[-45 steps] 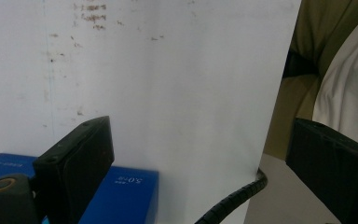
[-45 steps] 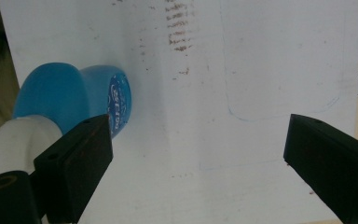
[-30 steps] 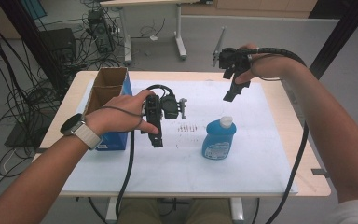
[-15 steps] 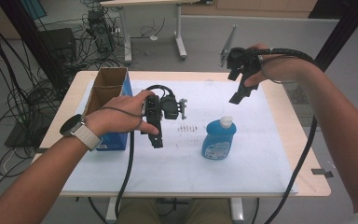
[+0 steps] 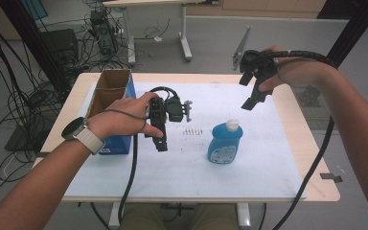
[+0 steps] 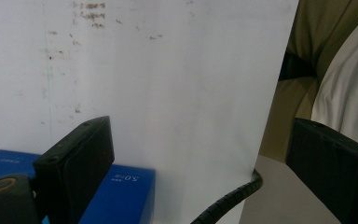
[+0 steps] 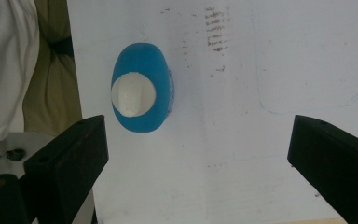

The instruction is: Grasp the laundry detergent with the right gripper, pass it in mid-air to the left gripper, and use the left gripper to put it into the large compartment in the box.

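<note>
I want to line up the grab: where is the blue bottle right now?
In the high view the blue bottle stands upright on the white sheet, right of centre, between the left gripper and the raised right gripper; the right gripper view looks down on its white cap.

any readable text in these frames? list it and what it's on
"5.0" then small letters, seen upside down: on the blue box, left gripper view. Reading uncertain.
A small white mark at that box's far left: too blurred to read.
Label on the blue bottle, high view: print too small to read.
Dark smudges on the white mat: stains, not text.
</note>
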Demonstrator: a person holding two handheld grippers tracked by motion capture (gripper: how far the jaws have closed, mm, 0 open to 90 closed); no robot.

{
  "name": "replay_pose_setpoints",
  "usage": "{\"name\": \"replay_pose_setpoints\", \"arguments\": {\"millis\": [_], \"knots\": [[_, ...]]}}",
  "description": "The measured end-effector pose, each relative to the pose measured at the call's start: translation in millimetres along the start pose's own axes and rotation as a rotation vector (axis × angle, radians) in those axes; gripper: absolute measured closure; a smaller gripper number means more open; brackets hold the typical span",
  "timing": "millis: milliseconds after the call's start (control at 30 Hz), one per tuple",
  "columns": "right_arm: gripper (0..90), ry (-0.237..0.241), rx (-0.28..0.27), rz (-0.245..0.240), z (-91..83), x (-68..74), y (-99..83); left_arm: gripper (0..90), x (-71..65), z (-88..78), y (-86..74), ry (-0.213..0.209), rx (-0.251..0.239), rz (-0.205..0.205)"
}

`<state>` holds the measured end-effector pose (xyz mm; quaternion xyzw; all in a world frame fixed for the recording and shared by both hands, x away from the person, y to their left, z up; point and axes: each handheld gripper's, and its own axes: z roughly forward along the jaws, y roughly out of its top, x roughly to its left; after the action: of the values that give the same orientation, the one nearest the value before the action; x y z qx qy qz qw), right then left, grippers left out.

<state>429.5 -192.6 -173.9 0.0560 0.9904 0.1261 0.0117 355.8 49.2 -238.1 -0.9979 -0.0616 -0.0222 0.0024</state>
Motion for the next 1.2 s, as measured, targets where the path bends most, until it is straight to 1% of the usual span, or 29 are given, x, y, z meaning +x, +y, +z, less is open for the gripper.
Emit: {"name": "replay_pose_setpoints", "arguments": {"millis": [133,233,267,300,400,533,567,667,900,933,1200], "knots": [[4.9,0.008,0.0,-0.004,0.9,4.2,-2.6,8.2,0.0,-0.1,-0.5,-0.001,-0.001,-0.004],[4.8,0.004,-0.009,0.004,2.9,5.0,-5.4,8.2,0.0,-0.7,0.2,-0.002,0.006,-0.005],[4.8,0.004,-0.009,0.004,2.9,5.0,-5.4,8.2,-0.3,-0.6,0.1,0.001,-0.002,-0.006],[4.8,0.006,-0.005,0.012,3.5,5.7,-6.2,8.2,-0.5,-1.2,0.4,-0.002,0.001,-0.007],[4.8,0.007,-0.003,0.005,5.7,6.6,-8.2,8.3,-0.8,-1.5,0.3,-0.002,0.002,-0.009],[4.6,0.01,-0.007,0.002,6.2,10.0,-9.0,8.4,-1.3,-1.7,-0.7,0.003,-0.011,-0.018],[4.4,0.01,-0.01,-0.009,6.7,11.1,-9.0,8.4,-1.3,-2.3,-0.7,0.001,-0.005,-0.019],[4.5,0.009,-0.011,-0.017,6.9,12.6,-9.5,8.4,-2.5,-2.4,-1.5,0.004,-0.006,-0.022],[4.4,0.01,-0.022,-0.022,9.8,16.4,-13.6,8.4,-3.1,-3.4,-1.8,0.006,0.0,-0.027],[4.5,0.011,-0.023,-0.018,10.7,17.0,-14.8,8.3,-3.4,-3.1,-1.9,0.009,-0.006,-0.03],[4.6,0.02,-0.041,-0.022,18.1,21.0,-24.3,8.4,-3.0,-2.7,0.0,0.006,-0.006,-0.038]]}}
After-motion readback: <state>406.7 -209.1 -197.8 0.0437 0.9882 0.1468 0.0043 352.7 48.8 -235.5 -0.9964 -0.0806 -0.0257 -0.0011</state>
